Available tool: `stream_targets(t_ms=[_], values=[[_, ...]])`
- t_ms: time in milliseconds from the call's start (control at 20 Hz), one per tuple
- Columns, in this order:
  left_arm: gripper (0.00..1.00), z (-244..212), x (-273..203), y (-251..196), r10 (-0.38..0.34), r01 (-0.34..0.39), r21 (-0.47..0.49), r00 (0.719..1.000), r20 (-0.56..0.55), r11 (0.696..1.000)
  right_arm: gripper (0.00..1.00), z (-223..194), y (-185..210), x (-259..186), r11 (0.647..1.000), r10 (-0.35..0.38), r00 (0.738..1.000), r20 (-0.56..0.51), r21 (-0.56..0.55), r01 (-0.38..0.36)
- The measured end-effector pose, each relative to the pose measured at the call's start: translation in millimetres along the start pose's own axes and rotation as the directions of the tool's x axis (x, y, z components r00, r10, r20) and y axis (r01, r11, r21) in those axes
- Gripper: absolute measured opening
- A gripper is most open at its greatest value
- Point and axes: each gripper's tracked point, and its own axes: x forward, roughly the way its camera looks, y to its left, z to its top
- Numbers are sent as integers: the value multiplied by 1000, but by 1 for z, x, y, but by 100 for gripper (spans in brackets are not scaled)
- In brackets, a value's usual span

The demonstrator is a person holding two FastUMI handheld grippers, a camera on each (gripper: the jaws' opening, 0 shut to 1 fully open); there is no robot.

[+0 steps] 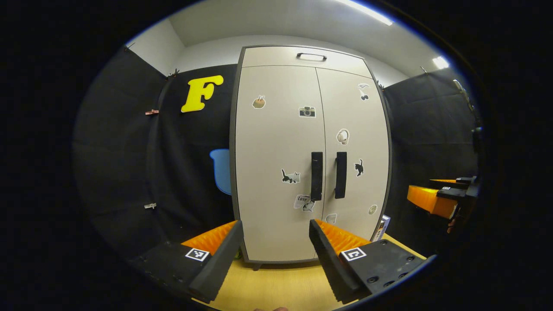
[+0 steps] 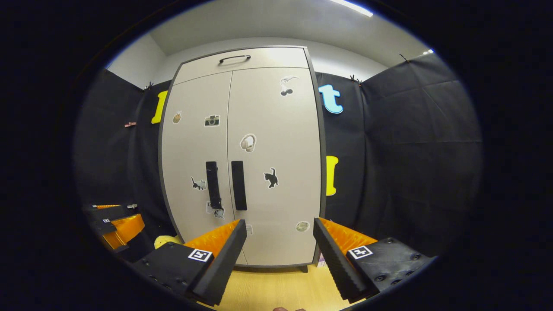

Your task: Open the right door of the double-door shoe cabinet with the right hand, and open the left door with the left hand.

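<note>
A pale double-door shoe cabinet (image 1: 276,142) (image 2: 268,129) stands straight ahead with both doors closed and small stickers on them. Two dark vertical handles sit side by side at the centre seam: the left door's handle (image 1: 316,175) (image 2: 212,184) and the right door's handle (image 1: 341,174) (image 2: 238,185). My left gripper (image 1: 275,237) is open, some way in front of the left door, touching nothing. My right gripper (image 2: 280,235) is open too, facing the right door from a distance. In the left gripper view the right gripper (image 1: 445,194) shows at the far right; in the right gripper view the left gripper (image 2: 114,220) shows at the lower left.
The cabinet stands on a light wooden floor (image 1: 276,285) (image 2: 276,287), between black cloth walls. A drawer with a handle (image 1: 311,56) (image 2: 234,58) tops the cabinet. A blue chair (image 1: 221,170) stands left of it, and a small box (image 1: 383,226) leans by its right foot.
</note>
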Motion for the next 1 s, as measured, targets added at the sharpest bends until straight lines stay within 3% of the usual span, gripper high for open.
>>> stream_targets(t_ms=[350, 600, 1000], values=[[95, -16, 4, 2, -80, 80, -33, 996, -28, 996, 98, -7, 12, -4, 998, -49, 999, -5, -43, 49], [95, -18, 13, 2, -51, 49, -55, 998, -37, 997, 98, -9, 22, 14, 998, 2, 1000, -30, -61, -4], [95, -25, 15, 10, -5, 1, -74, 998, -63, 997, 98, 42, 57, 67, 994, 75, 997, 33, -77, -72]])
